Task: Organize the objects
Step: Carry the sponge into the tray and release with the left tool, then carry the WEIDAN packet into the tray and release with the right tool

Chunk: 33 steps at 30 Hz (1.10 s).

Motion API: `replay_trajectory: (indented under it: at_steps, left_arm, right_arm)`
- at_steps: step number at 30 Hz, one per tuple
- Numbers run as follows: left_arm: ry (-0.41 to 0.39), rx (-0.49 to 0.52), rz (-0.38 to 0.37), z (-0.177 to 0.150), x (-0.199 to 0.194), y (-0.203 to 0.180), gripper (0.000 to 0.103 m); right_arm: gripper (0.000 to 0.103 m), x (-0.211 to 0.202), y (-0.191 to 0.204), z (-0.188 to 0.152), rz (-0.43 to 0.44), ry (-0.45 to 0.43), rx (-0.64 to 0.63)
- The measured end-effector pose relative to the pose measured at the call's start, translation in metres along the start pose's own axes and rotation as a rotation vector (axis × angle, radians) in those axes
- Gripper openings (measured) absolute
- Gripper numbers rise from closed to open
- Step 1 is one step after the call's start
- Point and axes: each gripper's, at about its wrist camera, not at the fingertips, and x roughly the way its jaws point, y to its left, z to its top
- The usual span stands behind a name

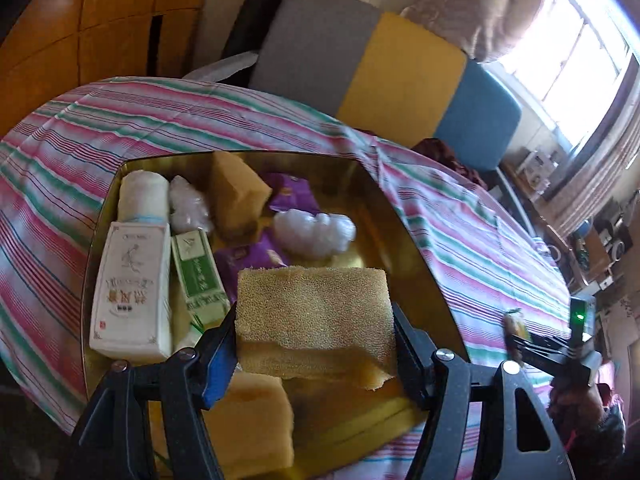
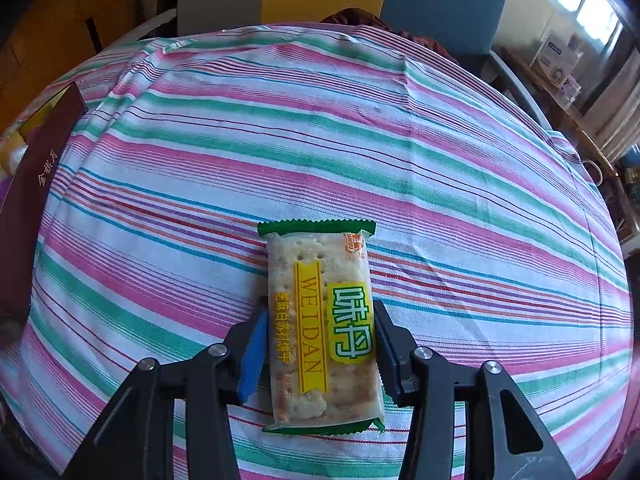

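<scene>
The left gripper (image 1: 316,344) is closed on a yellow sponge (image 1: 314,316) and holds it by its two short sides above the lower part of the golden tray (image 1: 404,224), probably so the sponge can go down flat into the free space at the right of the tray. In the tray the things lie side by side: a white bottle (image 1: 130,288) with Chinese writing that cannot be read here, a green and white box (image 1: 198,272), a rolled white cloth (image 1: 144,198), two purple packets, clear plastic wraps and another sponge (image 1: 238,192) standing at the back. The right gripper (image 2: 320,344) is closed around a cracker packet (image 2: 322,328) in the lower middle of its view; whether the packet is lifted from the striped surface (image 2: 440,168) cannot be told. Its label reads "WEIDAN" on a yellow band, with large Chinese characters on a green-yellow patch. At the left edge a dark red box (image 2: 38,184) carries gold Chinese characters.
</scene>
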Motion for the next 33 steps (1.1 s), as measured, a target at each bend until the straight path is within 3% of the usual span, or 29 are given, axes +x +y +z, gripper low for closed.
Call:
replay_trajectory:
  at_steps: [4,6,9,14,20,33]
  left_arm:
    - [0.022,0.025,0.034,0.002,0.019,-0.001,0.070]
    - [0.095,0.040,0.081,0.002,0.038,0.000,0.070]
    - [0.147,0.032,0.075,-0.003,0.052,0.003,0.072]
    - [0.107,0.041,0.099,-0.010,0.044,0.006,0.082]
    - [0.071,0.069,0.119,-0.009,0.029,0.006,0.083]
    - [-0.153,0.161,0.218,-0.019,-0.039,-0.008,0.082]
  right_arm:
    - [0.049,0.002,0.000,0.001,-0.002,0.000,-0.003]
    - [0.049,0.002,0.000,0.002,-0.002,0.000,-0.003]
    - [0.049,0.002,0.000,0.002,-0.002,0.000,-0.003]
    - [0.049,0.002,0.000,0.002,-0.003,-0.001,-0.004]
    - [0.049,0.002,0.000,0.002,-0.003,-0.001,-0.003]
    - [0.048,0.001,0.002,0.007,-0.028,0.000,-0.007]
